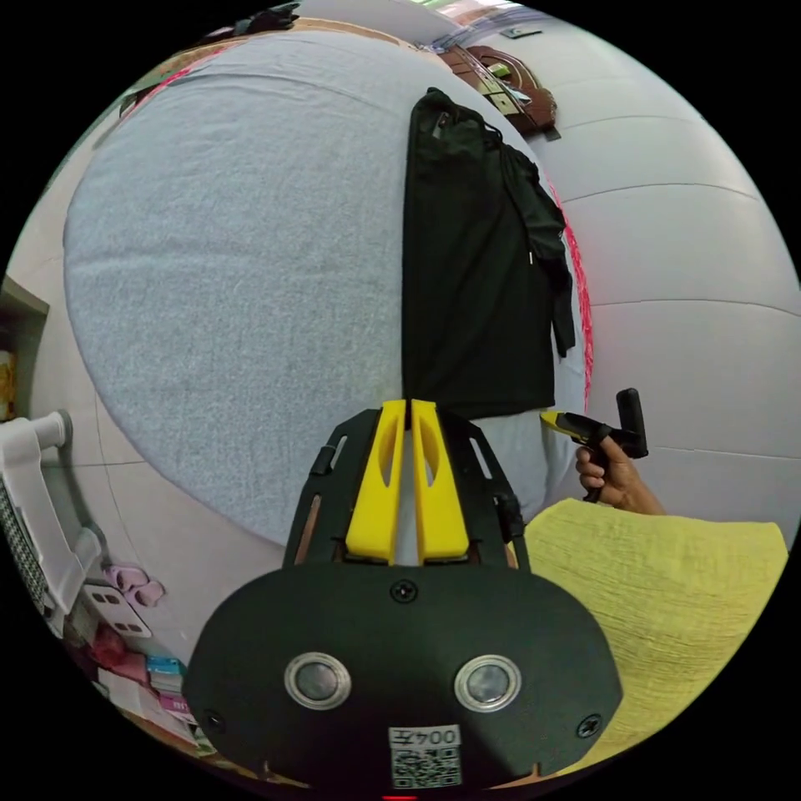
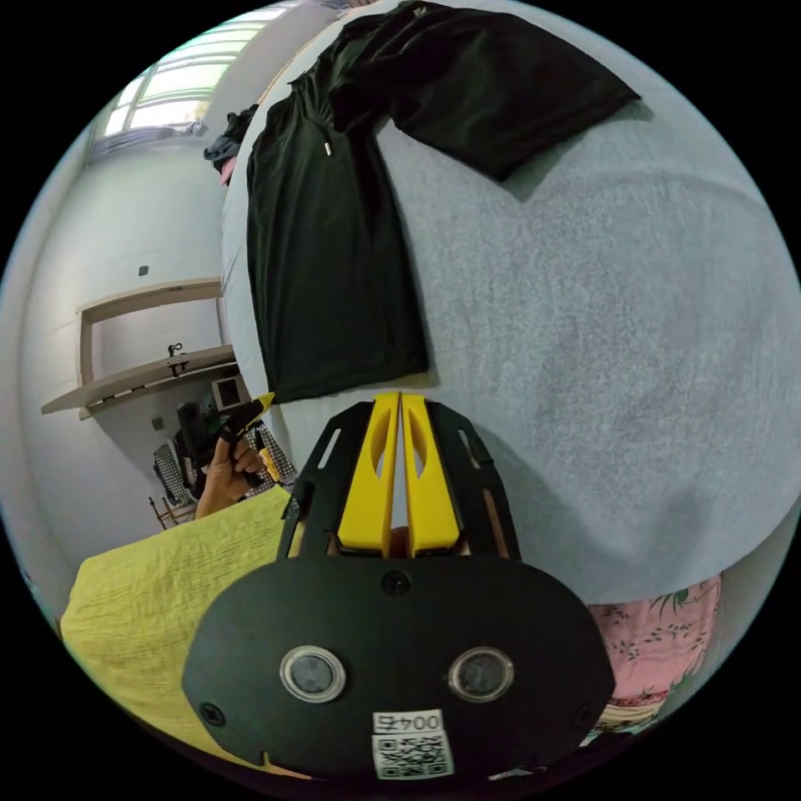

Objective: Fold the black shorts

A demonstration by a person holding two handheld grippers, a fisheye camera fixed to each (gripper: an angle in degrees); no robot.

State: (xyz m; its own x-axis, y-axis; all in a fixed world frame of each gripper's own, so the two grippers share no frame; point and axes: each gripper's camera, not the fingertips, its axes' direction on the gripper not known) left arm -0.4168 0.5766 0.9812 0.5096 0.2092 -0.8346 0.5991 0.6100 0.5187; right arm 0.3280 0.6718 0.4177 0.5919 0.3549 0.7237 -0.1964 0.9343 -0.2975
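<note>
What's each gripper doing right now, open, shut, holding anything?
Left gripper: shut, jaws together at the hem of the black shorts; a grip cannot be told.
Right gripper: shut, holding nothing.

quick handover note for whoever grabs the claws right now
Left claw: shut, tips at the near hem of the shorts; can't tell if it pinches cloth.
Right claw: shut, just off the hem, holding nothing.
Shorts lie on the grey bed, one leg flat, the other skewed sideways.
Done: shorts laid out, partly.
Left: straighten the skewed leg, fold leg over leg, then fold in half.
</note>
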